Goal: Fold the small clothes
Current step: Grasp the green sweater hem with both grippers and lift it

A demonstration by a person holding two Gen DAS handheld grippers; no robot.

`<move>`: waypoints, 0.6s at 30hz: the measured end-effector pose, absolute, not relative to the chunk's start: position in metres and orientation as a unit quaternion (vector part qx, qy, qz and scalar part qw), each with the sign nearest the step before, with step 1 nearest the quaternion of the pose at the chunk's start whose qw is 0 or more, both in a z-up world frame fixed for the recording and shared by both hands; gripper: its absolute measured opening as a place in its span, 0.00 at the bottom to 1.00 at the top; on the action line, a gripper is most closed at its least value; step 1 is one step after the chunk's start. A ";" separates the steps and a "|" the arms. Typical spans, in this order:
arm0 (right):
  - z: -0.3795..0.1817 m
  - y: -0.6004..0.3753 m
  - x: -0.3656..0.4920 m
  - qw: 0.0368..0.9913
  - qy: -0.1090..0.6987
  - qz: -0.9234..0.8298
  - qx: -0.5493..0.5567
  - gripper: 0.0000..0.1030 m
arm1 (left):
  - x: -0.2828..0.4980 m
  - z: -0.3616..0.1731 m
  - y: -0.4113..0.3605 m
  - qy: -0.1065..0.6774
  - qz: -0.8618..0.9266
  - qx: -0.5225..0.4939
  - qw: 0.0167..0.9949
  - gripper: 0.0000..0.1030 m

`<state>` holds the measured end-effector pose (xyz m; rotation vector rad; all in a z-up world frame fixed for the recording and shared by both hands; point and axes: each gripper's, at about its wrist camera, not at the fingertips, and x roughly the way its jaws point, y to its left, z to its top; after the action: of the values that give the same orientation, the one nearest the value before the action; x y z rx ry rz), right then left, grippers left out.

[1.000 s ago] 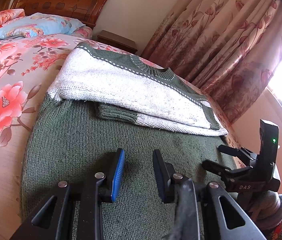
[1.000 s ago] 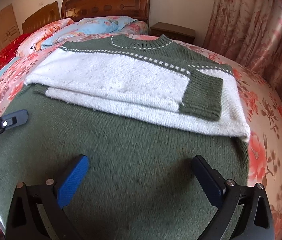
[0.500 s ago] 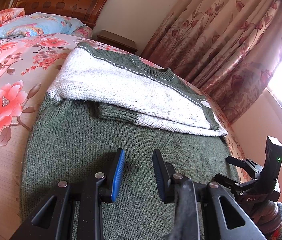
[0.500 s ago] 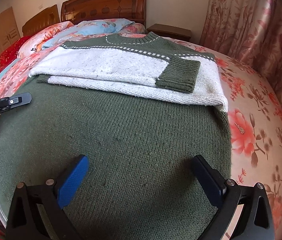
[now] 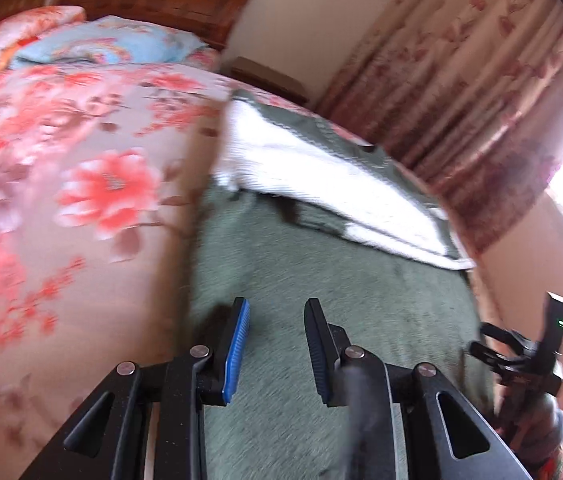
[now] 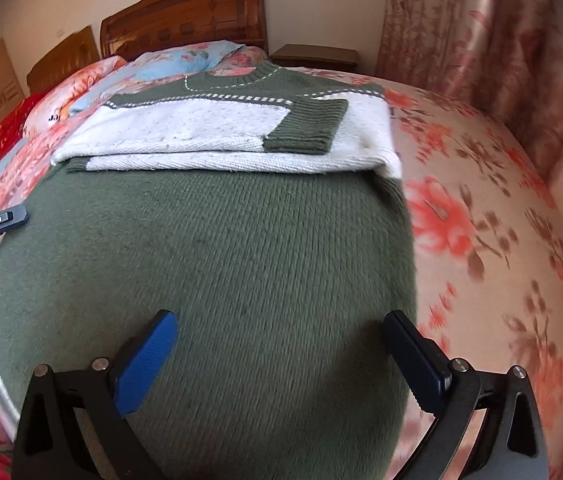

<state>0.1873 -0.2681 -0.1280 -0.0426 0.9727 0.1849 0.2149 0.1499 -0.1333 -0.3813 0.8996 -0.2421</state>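
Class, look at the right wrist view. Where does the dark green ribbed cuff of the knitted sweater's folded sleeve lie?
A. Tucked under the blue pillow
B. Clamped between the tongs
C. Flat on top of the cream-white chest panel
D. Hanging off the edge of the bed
C: the dark green ribbed cuff lies flat across the cream-white chest panel of the green and white knitted sweater, well clear of the open right tongs.

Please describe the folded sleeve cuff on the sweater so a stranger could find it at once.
On the flowered bed lies a green and white sweater. Across its white chest, near the right edge, rests the sleeve cuff: the only ribbed green block on white.
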 end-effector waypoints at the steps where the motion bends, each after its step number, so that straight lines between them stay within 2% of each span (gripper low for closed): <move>1: -0.126 -0.266 0.182 0.879 0.466 0.099 -0.015 1.00 | 0.210 -0.129 0.145 0.431 -0.108 -0.166 0.881 0.28; 6: -0.122 -0.229 0.165 0.877 0.453 0.158 -0.034 1.00 | 0.188 -0.112 0.073 0.419 -0.205 -0.083 0.881 0.30; 10: -0.137 -0.191 0.154 0.856 0.465 0.189 -0.126 1.00 | 0.179 -0.137 0.029 0.457 -0.219 0.019 0.862 0.30; 11: -0.138 -0.194 0.150 0.860 0.456 0.194 -0.123 1.00 | 0.173 -0.136 0.031 0.437 -0.221 0.029 0.871 0.30; 18: -0.141 -0.246 0.117 0.861 0.458 0.189 -0.110 1.00 | 0.120 -0.144 0.101 0.431 -0.224 0.006 0.874 0.30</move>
<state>0.1174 -0.2456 -0.1408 -0.2304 0.9613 0.3972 0.1196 0.1015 -0.1443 0.0127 0.9008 -0.4677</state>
